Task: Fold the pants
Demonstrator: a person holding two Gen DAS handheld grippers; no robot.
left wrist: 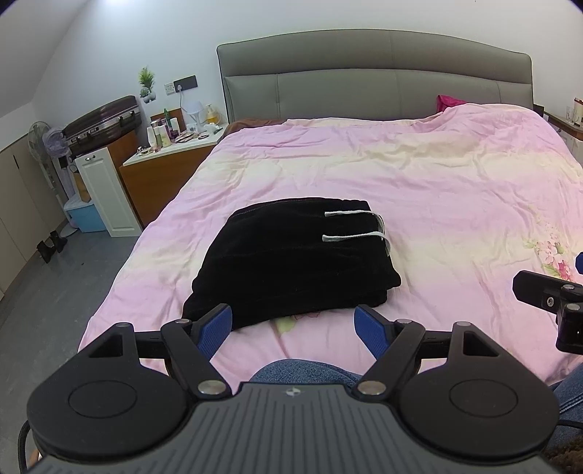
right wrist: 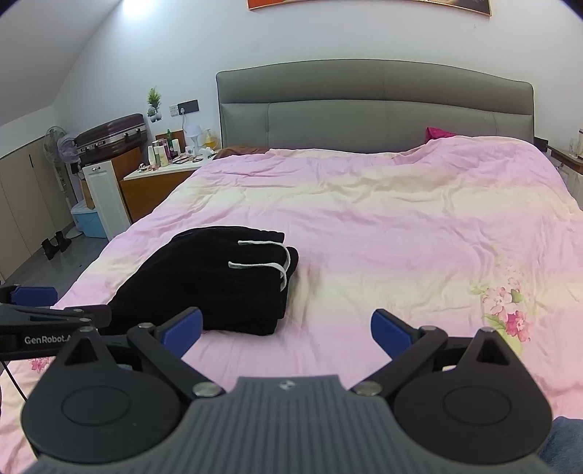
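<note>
Black left gripper (left wrist: 293, 330) with blue-padded jaws, ribbed grey body (silver screws); denim-clad knee (left wrist: 302, 370).

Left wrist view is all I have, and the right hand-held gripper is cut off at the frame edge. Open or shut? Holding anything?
Observer: The right hand-held gripper is open and empty. Only the pink duvet shows between its fingers.
Operator: Where are the pants relative to it?
Observer: The folded black pants lie ahead and off to its left, not between its fingers.
Operator: Anything on the wall above the headboard? My view stops short.
Observer: Yes. A framed picture hangs above the headboard. Only its lower edge is in frame.
</note>
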